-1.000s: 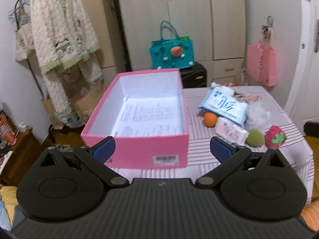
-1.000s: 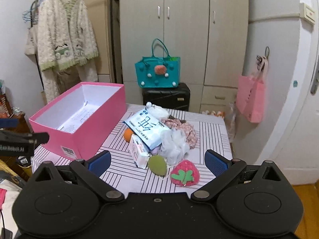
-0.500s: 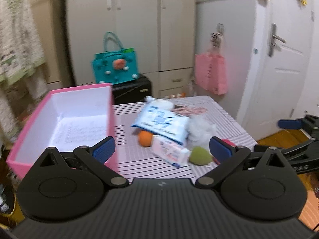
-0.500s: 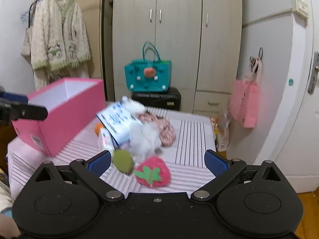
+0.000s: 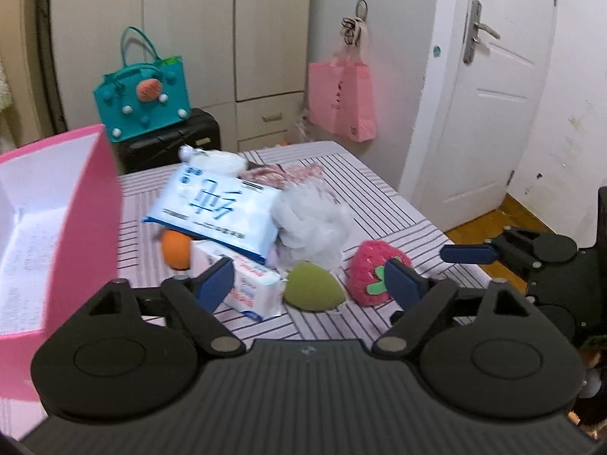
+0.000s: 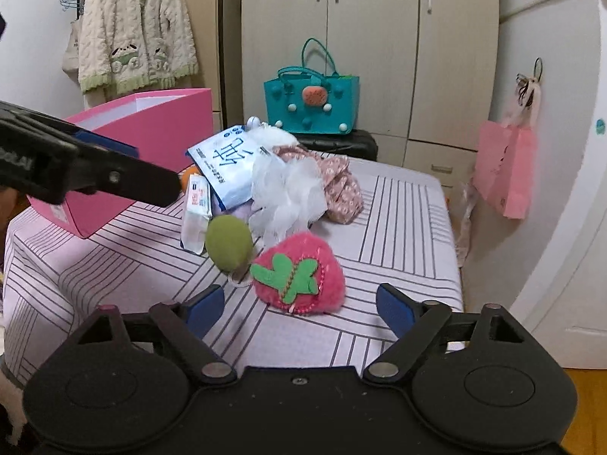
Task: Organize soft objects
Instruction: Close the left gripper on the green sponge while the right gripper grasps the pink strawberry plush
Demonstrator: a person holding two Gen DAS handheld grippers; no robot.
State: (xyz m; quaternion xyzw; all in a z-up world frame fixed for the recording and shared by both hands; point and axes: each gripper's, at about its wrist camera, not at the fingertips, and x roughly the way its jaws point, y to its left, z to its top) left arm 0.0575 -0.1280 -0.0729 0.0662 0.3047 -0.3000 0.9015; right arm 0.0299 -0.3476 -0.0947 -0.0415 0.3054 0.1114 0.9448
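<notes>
On the striped tablecloth [image 6: 398, 227] lies a pile of soft things: a green egg-shaped sponge [image 5: 313, 290], a pink strawberry plush [image 6: 299, 271], a white mesh puff [image 5: 311, 223], a blue wipes pack [image 5: 216, 212], a small tissue pack [image 5: 246, 284], an orange ball [image 5: 174, 248] and a floral cloth [image 6: 341, 185]. An open-topped pink box [image 5: 57, 227] stands to the left. My left gripper [image 5: 307, 282] hovers in front of the green sponge, jaws closing with nothing pressed. My right gripper [image 6: 299, 309] hangs low just before the strawberry, jaws also closing, empty.
A teal bag [image 6: 311, 102] sits on a black case behind the table. A pink bag [image 6: 504, 167] hangs at the right, and a white door [image 5: 485, 94] is beyond it. A cardigan [image 6: 132, 30] hangs at the back left. The table's right edge [image 6: 451, 246] is near.
My left gripper swung right from the pink box to the pile and came lower. My right gripper sank toward the strawberry. Both pairs of jaws have narrowed a little.
</notes>
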